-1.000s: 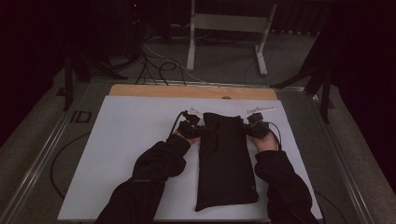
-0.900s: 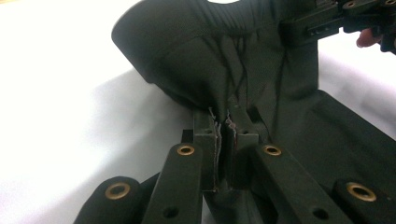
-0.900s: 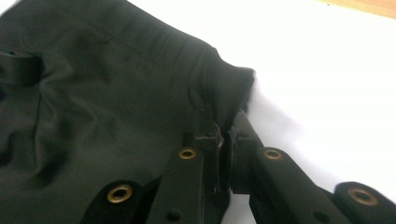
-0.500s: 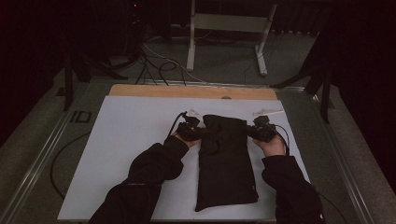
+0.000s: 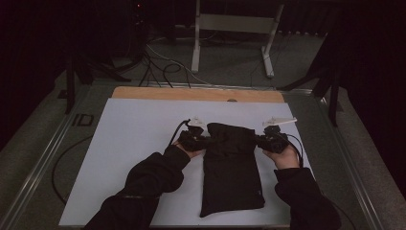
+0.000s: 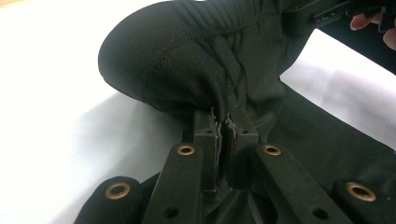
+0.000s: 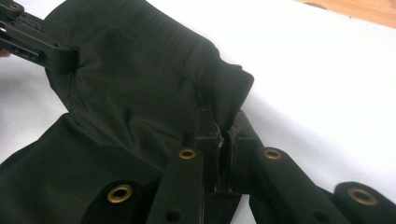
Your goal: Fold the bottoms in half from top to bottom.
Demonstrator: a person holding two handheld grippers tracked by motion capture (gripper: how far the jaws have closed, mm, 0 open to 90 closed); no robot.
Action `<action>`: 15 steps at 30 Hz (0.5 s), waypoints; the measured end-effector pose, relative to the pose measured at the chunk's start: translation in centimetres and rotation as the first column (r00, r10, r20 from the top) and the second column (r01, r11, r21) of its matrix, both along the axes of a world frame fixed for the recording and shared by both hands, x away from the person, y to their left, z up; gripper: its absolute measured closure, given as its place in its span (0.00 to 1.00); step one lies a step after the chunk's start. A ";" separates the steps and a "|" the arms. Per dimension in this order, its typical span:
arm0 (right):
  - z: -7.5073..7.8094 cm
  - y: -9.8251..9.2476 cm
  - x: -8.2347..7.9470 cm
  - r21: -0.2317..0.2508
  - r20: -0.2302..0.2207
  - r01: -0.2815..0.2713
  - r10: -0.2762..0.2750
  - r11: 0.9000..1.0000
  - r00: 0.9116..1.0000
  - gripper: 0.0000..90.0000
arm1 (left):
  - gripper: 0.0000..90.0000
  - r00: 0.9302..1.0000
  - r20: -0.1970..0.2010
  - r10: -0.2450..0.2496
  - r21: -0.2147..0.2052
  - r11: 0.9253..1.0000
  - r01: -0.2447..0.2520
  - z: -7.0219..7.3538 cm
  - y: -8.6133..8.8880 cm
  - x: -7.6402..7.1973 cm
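Plenty of bare white desk (image 5: pixel 134 129) left and ahead of me, nothing parked on it. Only the black garment (image 5: pixel 232 167) sits mid-desk between my tongs, blocking a straight pass across.

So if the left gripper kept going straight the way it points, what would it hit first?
The black garment: the left gripper is already shut on a fold of it. Beyond that bunched cloth, roughly in line, is the right gripper, though depth is hard to judge.

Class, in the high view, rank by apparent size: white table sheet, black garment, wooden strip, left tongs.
1. white table sheet
2. black garment
3. wooden strip
4. left tongs
The strip lies farther away, so it looks smaller than it is.
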State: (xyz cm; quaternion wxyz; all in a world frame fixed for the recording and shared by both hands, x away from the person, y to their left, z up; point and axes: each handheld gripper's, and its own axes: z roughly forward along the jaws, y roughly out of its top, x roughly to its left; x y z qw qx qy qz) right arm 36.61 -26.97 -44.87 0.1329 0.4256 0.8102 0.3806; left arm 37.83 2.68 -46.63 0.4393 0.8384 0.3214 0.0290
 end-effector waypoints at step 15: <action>-0.2 -0.3 -3.3 -0.023 -0.018 -0.027 0.027 0.999 0.999 0.95 | 0.95 0.999 0.001 -0.052 -0.002 0.999 0.052 -0.6 -0.1 -2.9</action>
